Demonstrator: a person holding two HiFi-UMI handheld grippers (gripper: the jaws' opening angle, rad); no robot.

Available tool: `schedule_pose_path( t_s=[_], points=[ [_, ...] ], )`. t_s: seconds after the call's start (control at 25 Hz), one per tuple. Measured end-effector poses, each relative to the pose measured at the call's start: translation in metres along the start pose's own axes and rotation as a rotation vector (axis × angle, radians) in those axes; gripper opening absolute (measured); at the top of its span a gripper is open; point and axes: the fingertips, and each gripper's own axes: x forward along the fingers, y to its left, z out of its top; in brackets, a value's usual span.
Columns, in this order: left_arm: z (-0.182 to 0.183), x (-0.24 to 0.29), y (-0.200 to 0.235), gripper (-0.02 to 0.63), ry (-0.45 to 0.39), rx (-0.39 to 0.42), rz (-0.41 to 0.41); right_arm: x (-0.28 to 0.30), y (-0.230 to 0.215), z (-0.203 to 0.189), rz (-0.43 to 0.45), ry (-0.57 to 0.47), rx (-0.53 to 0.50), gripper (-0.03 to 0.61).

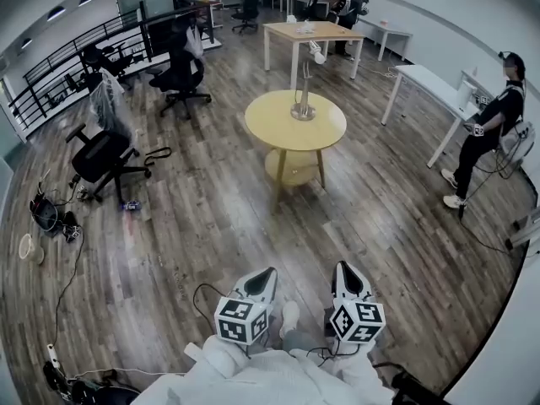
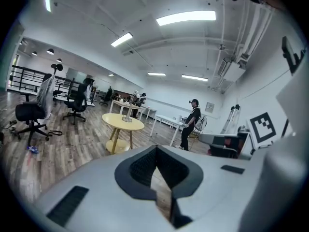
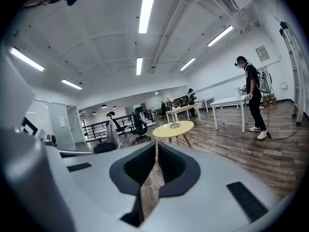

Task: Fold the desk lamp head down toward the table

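Head view: the desk lamp (image 1: 302, 87) is seen upright near the middle of the round yellow desk (image 1: 261, 125), well apart from the left gripper (image 1: 267, 272) and right gripper (image 1: 344, 268), whose jaws are closed together on nothing. The lamp is judged light, rigid and stiff-hinged; its head (image 1: 316, 53) would best be gripped while the base is steadied.

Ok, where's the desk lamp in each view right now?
Head view: desk lamp upper centre, slightly right.
Left gripper view: desk lamp small, left of centre, mid-height.
Right gripper view: desk lamp just right of centre, mid-height.
Shared landmark: the round yellow table it stands on, in all three.
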Motion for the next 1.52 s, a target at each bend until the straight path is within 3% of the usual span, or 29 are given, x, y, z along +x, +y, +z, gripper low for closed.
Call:
schedule_pose_path(
  t_s=[0.24, 0.76, 1.52],
  points=[
    [0.012, 0.052, 0.018, 0.002, -0.003, -0.004, 0.018, 0.054, -0.020, 0.010, 0.025, 0.006, -0.001, 0.012],
    [0.089, 0.181, 0.038, 0.002, -0.032, -0.002, 0.019, 0.169, -0.083, 0.067, 0.047, 0.008, -0.016, 0.012],
    [0.136, 0.294, 0.086, 0.002, -0.009, -0.009, 0.039, 0.296, -0.134, 0.098, 0.061, 0.067, -0.026, 0.012]
  ],
)
